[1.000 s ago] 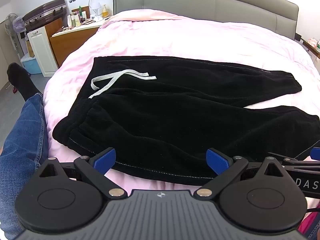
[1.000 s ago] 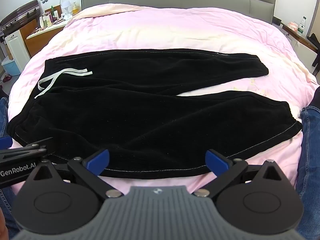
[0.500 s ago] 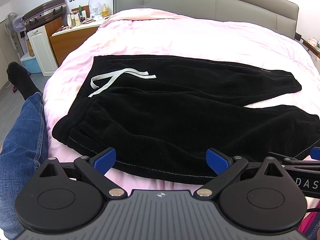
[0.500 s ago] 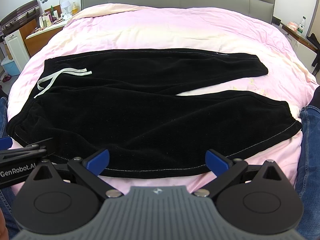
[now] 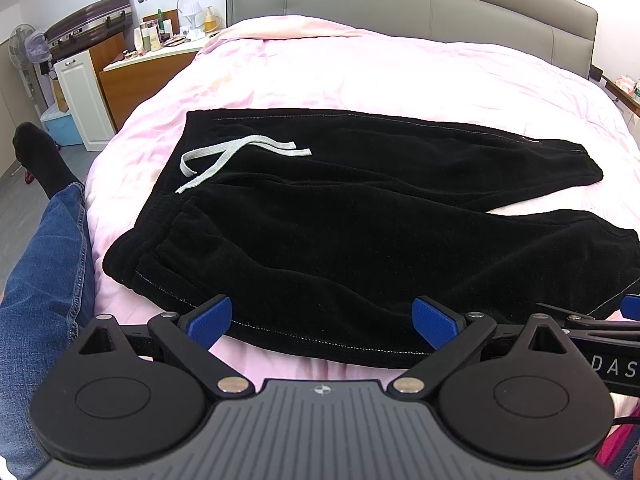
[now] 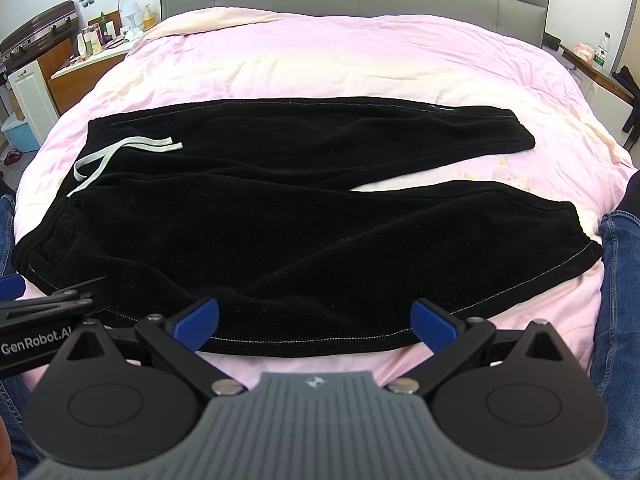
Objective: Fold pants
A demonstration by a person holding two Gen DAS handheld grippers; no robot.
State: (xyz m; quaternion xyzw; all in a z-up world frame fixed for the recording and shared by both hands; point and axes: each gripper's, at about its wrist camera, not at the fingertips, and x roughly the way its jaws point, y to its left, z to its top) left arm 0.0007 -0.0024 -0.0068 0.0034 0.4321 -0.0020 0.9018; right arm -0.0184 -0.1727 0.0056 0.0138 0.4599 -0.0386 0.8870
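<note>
The black pants [image 6: 256,216] lie spread flat on the pink bed [image 6: 340,64], waistband and pale drawstring [image 5: 236,156] toward its left edge, the two legs running to the right edge and parting into a V near the cuffs, the near leg along the foot edge closest to the person. Nothing is folded yet. The left gripper [image 5: 322,320] and right gripper [image 6: 316,322] both hover just short of that near hem, blue pads spread wide, grasping nothing. To start well, each should probably pinch the near leg's outer seam, one by the waistband corner, one toward the cuff, taking both layers, then carry it evenly over the far leg so seams line up and the drawstring stays tucked. The dark fleece hides its creases, so whether the waistband corner is doubled under is hard to tell. The near cuff is cut off in the left view, and the pads' height above the cloth is unclear.
</note>
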